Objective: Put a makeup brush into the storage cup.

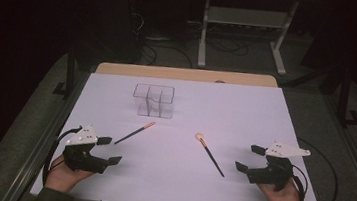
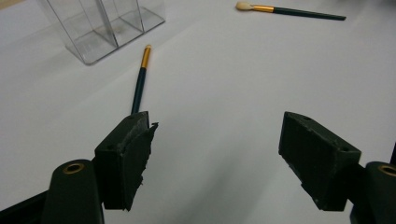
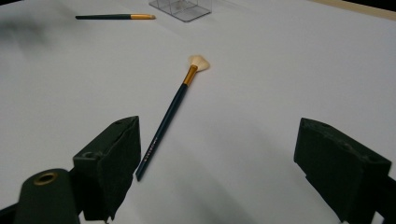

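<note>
The left gripper (image 1: 109, 149) rested at the near left of the white surface (image 1: 245, 112), its jaws spread wide with nothing between them; the right gripper (image 1: 249, 158) rested at the near right, likewise spread and empty. A thin dark-handled brush with a gold ferrule and small orange tip (image 1: 134, 132) lay flat on the surface just beyond the left gripper, its tip pointing toward a clear plastic organiser with several upright compartments (image 1: 154, 99), which stood farther back, apart from the brush. In the left gripper view the handle end of this brush (image 2: 139, 81) lay just beyond the left-hand jaw. A second dark-handled brush with a gold ferrule and pale fan-shaped bristles (image 1: 209, 154) lay between the two grippers, nearer the right one; in the right gripper view its handle end (image 3: 171, 110) lay close to the left-hand jaw.
</note>
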A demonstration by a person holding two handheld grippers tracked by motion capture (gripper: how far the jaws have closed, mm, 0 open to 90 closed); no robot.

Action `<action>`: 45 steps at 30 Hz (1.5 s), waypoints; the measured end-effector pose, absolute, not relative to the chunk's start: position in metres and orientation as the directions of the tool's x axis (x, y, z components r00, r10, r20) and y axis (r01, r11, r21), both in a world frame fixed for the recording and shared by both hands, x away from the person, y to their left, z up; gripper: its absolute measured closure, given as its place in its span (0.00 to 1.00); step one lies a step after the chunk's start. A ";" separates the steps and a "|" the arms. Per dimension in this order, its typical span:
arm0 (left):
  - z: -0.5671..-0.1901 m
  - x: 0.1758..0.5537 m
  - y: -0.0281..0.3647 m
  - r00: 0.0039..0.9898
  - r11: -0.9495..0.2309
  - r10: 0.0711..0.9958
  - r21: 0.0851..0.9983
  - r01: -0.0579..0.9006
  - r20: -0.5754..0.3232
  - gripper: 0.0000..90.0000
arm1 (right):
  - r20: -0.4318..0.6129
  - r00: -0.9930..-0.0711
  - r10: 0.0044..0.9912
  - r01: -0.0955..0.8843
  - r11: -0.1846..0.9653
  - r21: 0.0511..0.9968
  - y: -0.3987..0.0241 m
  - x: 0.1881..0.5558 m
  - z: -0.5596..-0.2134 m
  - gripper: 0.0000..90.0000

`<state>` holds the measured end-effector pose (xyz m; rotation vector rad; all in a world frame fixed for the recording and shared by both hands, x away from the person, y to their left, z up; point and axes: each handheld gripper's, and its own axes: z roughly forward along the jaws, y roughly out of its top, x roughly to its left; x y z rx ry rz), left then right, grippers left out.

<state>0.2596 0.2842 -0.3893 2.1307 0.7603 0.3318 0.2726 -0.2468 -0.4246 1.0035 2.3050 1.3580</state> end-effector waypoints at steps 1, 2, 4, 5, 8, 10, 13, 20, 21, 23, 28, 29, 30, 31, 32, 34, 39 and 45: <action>-0.387 0.262 0.285 0.786 -0.478 0.618 0.783 0.399 -0.024 0.28 | 0.102 -0.718 0.689 0.423 0.314 0.850 -0.247 0.273 -0.424 0.15; -0.386 0.263 0.284 0.783 -0.476 0.621 0.781 0.404 -0.027 0.29 | 0.101 -0.717 0.689 0.422 0.314 0.851 -0.247 0.273 -0.424 0.15; -0.383 0.267 0.286 0.787 -0.485 0.617 0.776 0.403 -0.024 0.29 | 0.102 -0.717 0.689 0.424 0.315 0.849 -0.247 0.273 -0.424 0.15; -0.383 0.267 0.286 0.787 -0.485 0.617 0.776 0.403 -0.024 0.30 | 0.100 -0.718 0.689 0.422 0.317 0.849 -0.247 0.273 -0.424 0.15; -0.380 0.273 0.286 0.789 -0.490 0.614 0.769 0.410 -0.029 0.31 | 0.097 -0.720 0.687 0.420 0.321 0.849 -0.246 0.273 -0.424 0.15; -0.379 0.279 0.285 0.790 -0.488 0.612 0.767 0.417 -0.040 0.32 | 0.092 -0.721 0.687 0.417 0.324 0.849 -0.246 0.273 -0.423 0.15; -0.376 0.285 0.282 0.793 -0.498 0.607 0.760 0.417 -0.037 0.34 | 0.093 -0.721 0.687 0.417 0.322 0.850 -0.247 0.273 -0.423 0.15; -0.375 0.305 0.277 0.799 -0.530 0.601 0.733 0.426 -0.030 0.36 | 0.096 -0.722 0.685 0.418 0.322 0.850 -0.246 0.273 -0.422 0.15; -0.377 0.310 0.277 0.797 -0.534 0.603 0.725 0.435 -0.034 0.36 | 0.095 -0.722 0.685 0.417 0.322 0.850 -0.246 0.273 -0.422 0.15; -0.379 0.315 0.277 0.792 -0.532 0.609 0.719 0.447 -0.042 0.37 | 0.089 -0.723 0.685 0.413 0.326 0.850 -0.246 0.273 -0.421 0.15; -0.383 0.325 0.276 0.780 -0.520 0.624 0.715 0.468 -0.056 0.38 | 0.090 -0.724 0.684 0.411 0.323 0.852 -0.245 0.274 -0.420 0.15; -0.383 0.325 0.276 0.780 -0.520 0.624 0.715 0.468 -0.056 0.38 | 0.090 -0.724 0.684 0.411 0.323 0.852 -0.245 0.274 -0.420 0.15; -0.384 0.327 0.276 0.779 -0.529 0.624 0.706 0.472 -0.054 0.37 | 0.083 -0.728 0.681 0.406 0.330 0.852 -0.245 0.274 -0.420 0.15; -0.384 0.333 0.274 0.783 -0.550 0.620 0.686 0.476 -0.046 0.37 | 0.082 -0.728 0.680 0.406 0.332 0.851 -0.244 0.274 -0.420 0.15; -0.384 0.335 0.272 0.784 -0.557 0.619 0.680 0.477 -0.043 0.37 | 0.082 -0.728 0.680 0.408 0.334 0.850 -0.244 0.274 -0.420 0.15; -0.383 0.337 0.269 0.786 -0.564 0.617 0.674 0.477 -0.039 0.37 | 0.082 -0.729 0.680 0.408 0.335 0.849 -0.244 0.274 -0.420 0.15; -0.382 0.352 0.261 0.795 -0.594 0.606 0.642 0.485 -0.040 0.41 | 0.085 -0.728 0.680 0.412 0.336 0.847 -0.243 0.275 -0.420 0.15; -0.388 0.365 0.255 0.799 -0.619 0.600 0.608 0.497 -0.042 0.46 | 0.079 -0.732 0.677 0.406 0.340 0.848 -0.243 0.276 -0.420 0.15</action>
